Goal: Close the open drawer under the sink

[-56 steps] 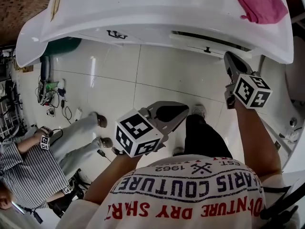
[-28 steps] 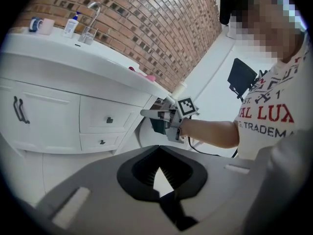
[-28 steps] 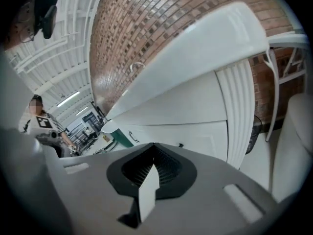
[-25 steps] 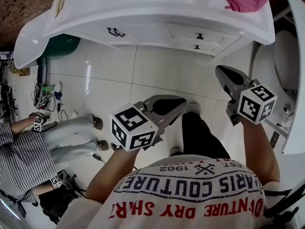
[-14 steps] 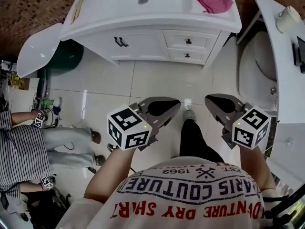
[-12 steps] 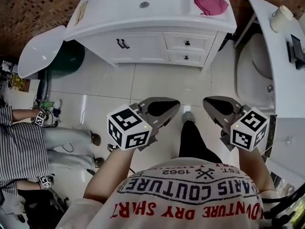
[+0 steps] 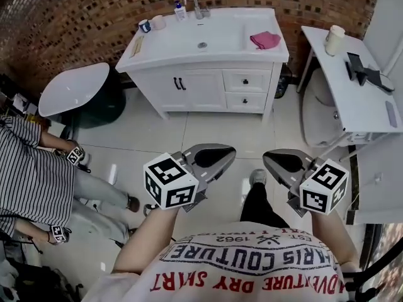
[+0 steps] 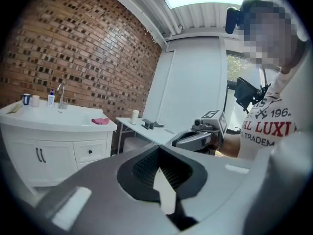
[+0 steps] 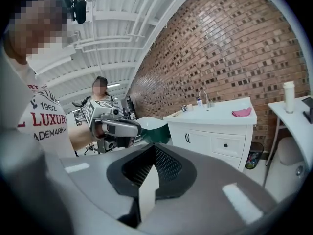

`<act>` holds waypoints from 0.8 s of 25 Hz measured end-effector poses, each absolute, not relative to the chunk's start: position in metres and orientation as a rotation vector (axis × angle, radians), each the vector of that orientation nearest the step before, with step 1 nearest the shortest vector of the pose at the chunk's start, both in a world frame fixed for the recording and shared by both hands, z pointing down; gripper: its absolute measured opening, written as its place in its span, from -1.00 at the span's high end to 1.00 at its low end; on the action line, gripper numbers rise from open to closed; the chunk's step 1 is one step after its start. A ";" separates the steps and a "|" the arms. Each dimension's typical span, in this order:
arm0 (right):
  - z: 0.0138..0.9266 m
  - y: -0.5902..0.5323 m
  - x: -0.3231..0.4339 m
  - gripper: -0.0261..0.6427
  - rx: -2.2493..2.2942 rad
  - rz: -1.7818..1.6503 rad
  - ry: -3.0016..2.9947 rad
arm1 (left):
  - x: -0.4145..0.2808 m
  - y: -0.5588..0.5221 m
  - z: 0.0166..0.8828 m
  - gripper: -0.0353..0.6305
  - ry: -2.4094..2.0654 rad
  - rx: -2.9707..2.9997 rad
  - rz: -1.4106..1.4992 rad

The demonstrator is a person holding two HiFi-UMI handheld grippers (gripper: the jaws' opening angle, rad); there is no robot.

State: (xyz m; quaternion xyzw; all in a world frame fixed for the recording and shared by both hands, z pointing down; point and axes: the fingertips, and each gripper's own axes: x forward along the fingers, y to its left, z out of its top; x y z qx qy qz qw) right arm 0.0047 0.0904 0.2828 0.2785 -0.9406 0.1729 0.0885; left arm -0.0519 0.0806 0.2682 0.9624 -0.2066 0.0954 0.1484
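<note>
The white vanity with its sink stands against the brick wall, some way ahead of me. Both small drawers on its right side sit flush with the cabinet front; the upper one shows as closed in both gripper views too. A pink cloth lies on the counter. My left gripper and right gripper hover side by side near my waist, far from the vanity, both shut and empty.
A white side table with a cup stands to the right, a toilet beneath it. A round white table and a green bin are to the left. A person in a striped shirt crouches at the left.
The right gripper was up at the open drawer; the drawer now sits flush. I have backed away from the vanity and both grippers have drawn back near my waist.
</note>
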 end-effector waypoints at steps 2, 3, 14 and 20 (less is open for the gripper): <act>0.270 0.115 -0.001 0.90 0.842 0.497 -2.801 | -0.061 0.106 0.257 0.91 -0.597 2.780 0.257; 0.264 0.125 -0.003 0.90 0.847 0.486 -2.803 | -0.064 0.116 0.253 0.91 -0.599 2.787 0.249; 0.235 0.185 -0.007 0.90 0.841 0.432 -2.808 | -0.064 0.173 0.225 0.91 -0.604 2.843 0.202; 0.232 0.196 0.001 0.90 0.862 0.437 -2.803 | -0.055 0.187 0.225 0.91 -0.587 2.857 0.222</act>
